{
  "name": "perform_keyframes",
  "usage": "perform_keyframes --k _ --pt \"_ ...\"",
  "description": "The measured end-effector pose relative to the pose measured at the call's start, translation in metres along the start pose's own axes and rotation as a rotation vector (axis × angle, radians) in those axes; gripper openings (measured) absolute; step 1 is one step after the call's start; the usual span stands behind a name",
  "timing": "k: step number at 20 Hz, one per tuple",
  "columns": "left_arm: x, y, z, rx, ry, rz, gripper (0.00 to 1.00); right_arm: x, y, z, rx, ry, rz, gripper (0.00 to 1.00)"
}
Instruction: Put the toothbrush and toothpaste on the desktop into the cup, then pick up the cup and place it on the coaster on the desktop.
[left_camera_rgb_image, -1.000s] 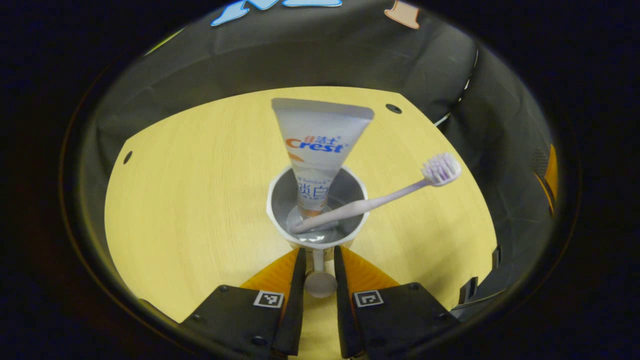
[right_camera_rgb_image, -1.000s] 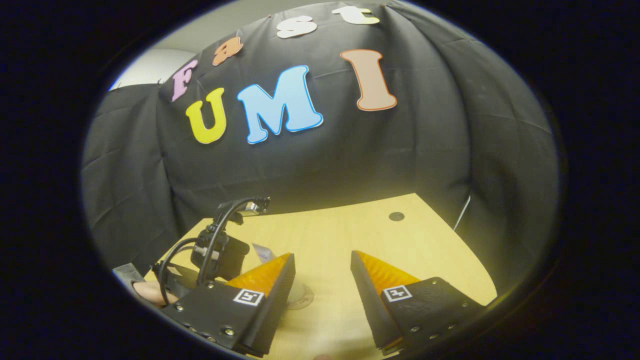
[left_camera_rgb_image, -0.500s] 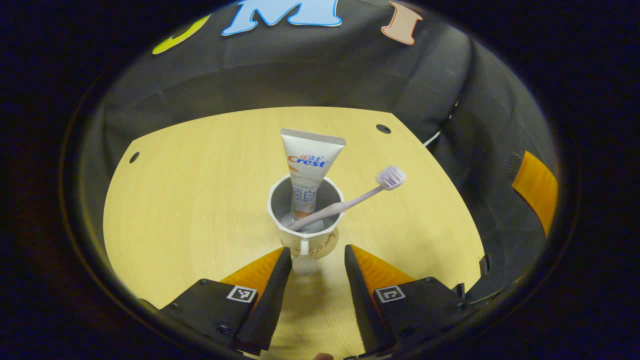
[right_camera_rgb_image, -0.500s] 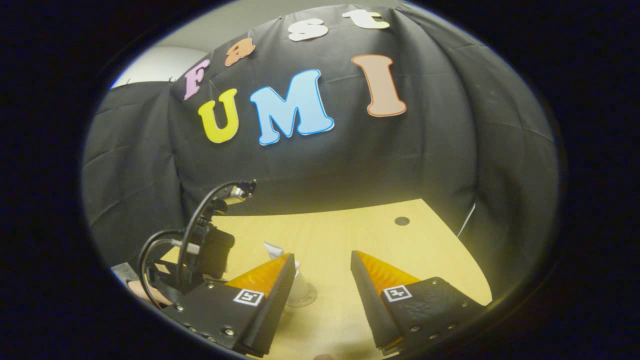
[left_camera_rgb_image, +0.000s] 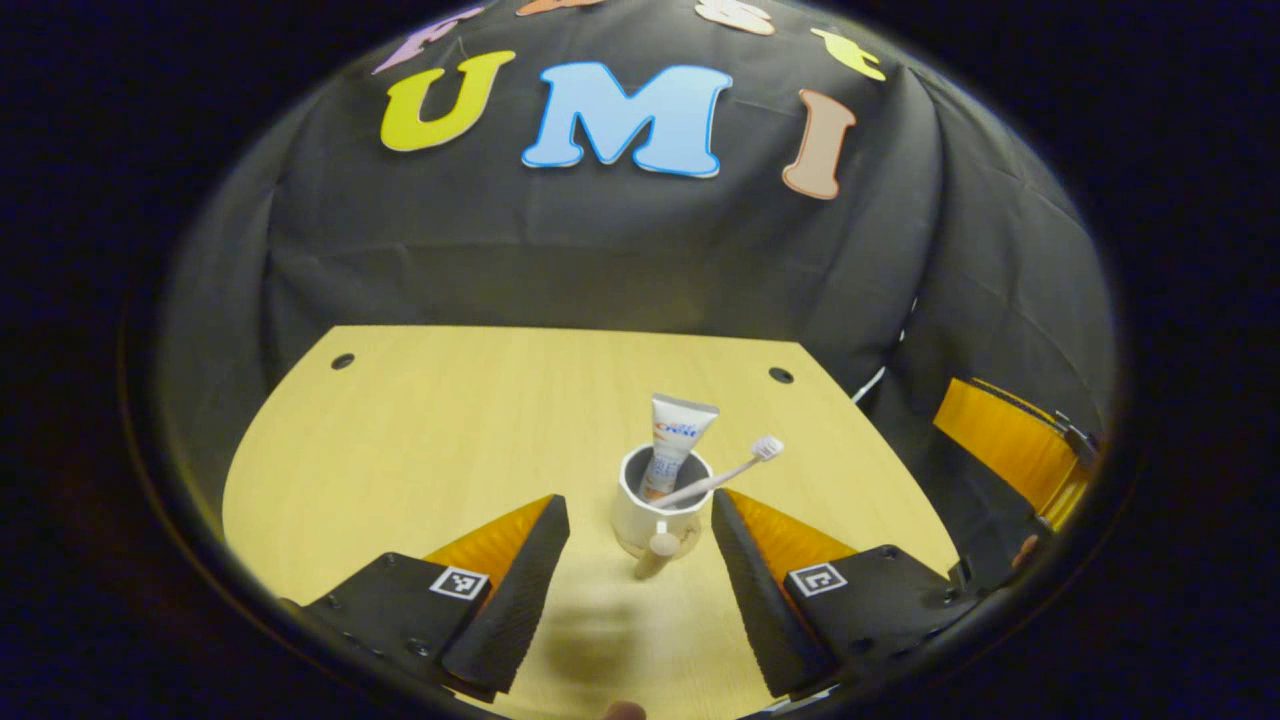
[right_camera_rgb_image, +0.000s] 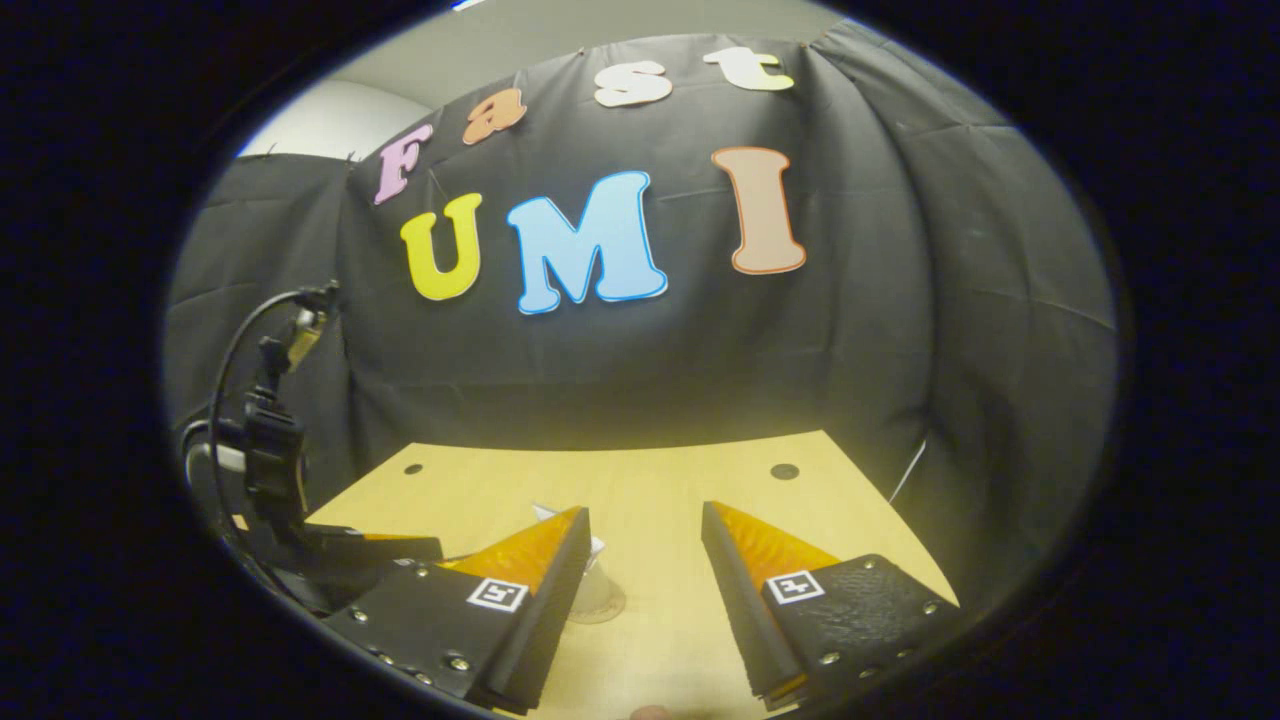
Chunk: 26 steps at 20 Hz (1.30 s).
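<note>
the white cup, holding the toothpaste tube and toothbrush, stands on the yellow table between but clear of the released left tongs, while the right tongs also gape over the table.

A second ago the left gripper was clamped on the handle of the cup. Its fingers have since spread wide and pulled back, so the cup now stands free between and ahead of them on the desktop. In the right gripper view, the left gripper has withdrawn leftward and risen, uncovering more of the coaster under the cup.
</note>
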<state>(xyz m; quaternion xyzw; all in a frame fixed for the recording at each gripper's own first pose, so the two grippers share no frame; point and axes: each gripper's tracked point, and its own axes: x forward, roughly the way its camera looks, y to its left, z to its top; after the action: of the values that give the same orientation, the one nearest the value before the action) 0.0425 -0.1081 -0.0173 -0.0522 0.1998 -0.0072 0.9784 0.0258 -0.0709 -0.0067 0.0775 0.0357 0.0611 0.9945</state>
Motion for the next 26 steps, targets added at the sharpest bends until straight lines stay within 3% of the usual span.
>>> perform_keyframes --k 2,3,7,10,13,19,20,21,25,26 --pt "-0.015 0.013 0.017 0.021 -0.066 0.021 0.93 -0.002 0.009 0.001 -0.014 -0.004 -0.008 0.67" --pt "-0.022 0.022 0.026 0.032 -0.102 0.038 0.93 -0.004 0.015 0.002 -0.028 -0.01 -0.007 0.72" --pt "-0.045 0.044 0.051 0.078 -0.235 0.091 0.93 -0.011 0.039 0.012 -0.083 -0.065 0.002 0.72" --pt "-0.062 0.054 0.07 0.122 -0.319 0.109 0.93 -0.018 0.041 0.016 -0.122 -0.098 -0.036 0.67" --pt "-0.077 0.056 0.081 0.138 -0.384 0.11 0.93 -0.024 0.043 0.027 -0.147 -0.14 -0.074 0.72" --pt "-0.093 0.067 0.09 0.131 -0.436 0.12 0.93 -0.029 0.05 0.038 -0.162 -0.19 -0.102 0.72" --pt "-0.095 0.069 0.091 0.135 -0.439 0.123 0.94 -0.03 0.05 0.038 -0.164 -0.198 -0.102 0.67" --pt "-0.094 0.071 0.091 0.138 -0.439 0.126 0.93 -0.029 0.051 0.041 -0.168 -0.202 -0.103 0.71" --pt "-0.096 0.072 0.093 0.148 -0.444 0.135 0.93 -0.032 0.055 0.041 -0.188 -0.207 -0.099 0.72" --pt "-0.097 0.072 0.092 0.15 -0.446 0.134 0.93 -0.033 0.055 0.041 -0.191 -0.207 -0.097 0.67"
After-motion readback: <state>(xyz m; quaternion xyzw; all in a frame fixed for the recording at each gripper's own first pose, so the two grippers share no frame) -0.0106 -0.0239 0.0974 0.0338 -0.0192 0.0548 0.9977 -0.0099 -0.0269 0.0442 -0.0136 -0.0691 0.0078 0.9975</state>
